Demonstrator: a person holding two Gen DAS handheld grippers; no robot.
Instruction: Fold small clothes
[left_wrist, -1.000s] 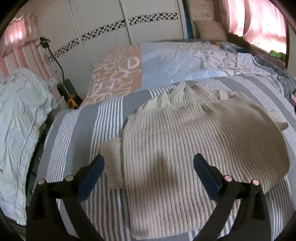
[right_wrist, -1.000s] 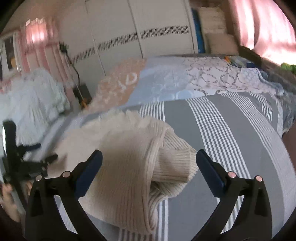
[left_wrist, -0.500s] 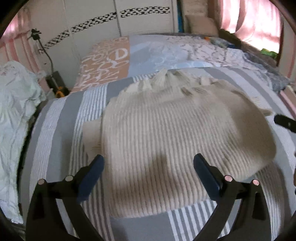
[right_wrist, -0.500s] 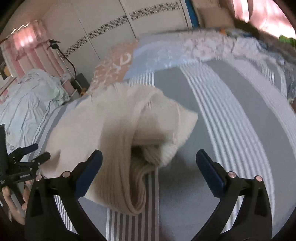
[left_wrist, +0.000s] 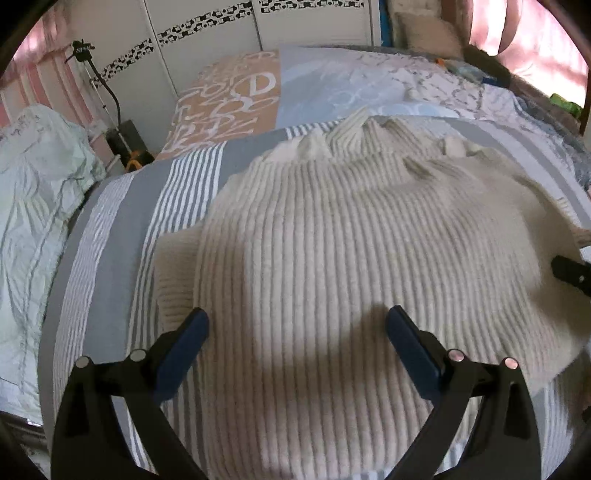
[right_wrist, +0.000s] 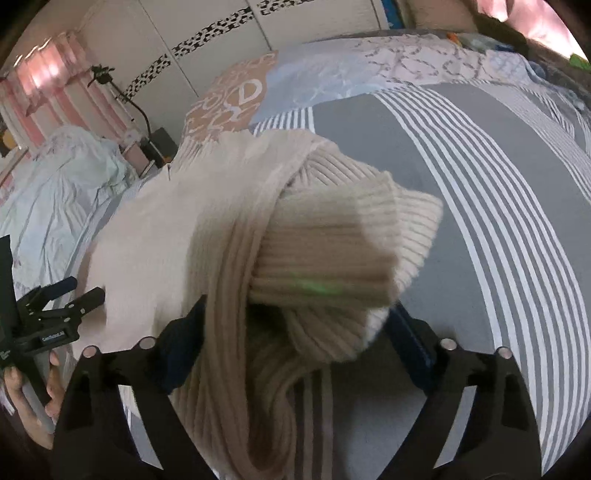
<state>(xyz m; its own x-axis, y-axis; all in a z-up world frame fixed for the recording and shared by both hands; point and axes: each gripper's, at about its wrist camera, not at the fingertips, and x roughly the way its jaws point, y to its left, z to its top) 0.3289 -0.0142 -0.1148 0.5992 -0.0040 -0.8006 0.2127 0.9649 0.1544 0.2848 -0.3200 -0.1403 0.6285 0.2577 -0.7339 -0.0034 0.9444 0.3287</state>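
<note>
Cream ribbed knit fills both views: the sweater (left_wrist: 351, 266) lies folded on the striped grey bedspread (left_wrist: 122, 236). My left gripper (left_wrist: 297, 332) hangs over its near half, fingers spread wide and holding nothing, the knit lying between and beyond the tips. My right gripper (right_wrist: 295, 328) is at the sweater's right edge, also spread wide, with the bunched fold and a cuff (right_wrist: 354, 240) sitting between its fingers; I cannot tell whether the pads touch the knit. In the right view my left hand (right_wrist: 33, 391) grips its tool beside the sweater.
</note>
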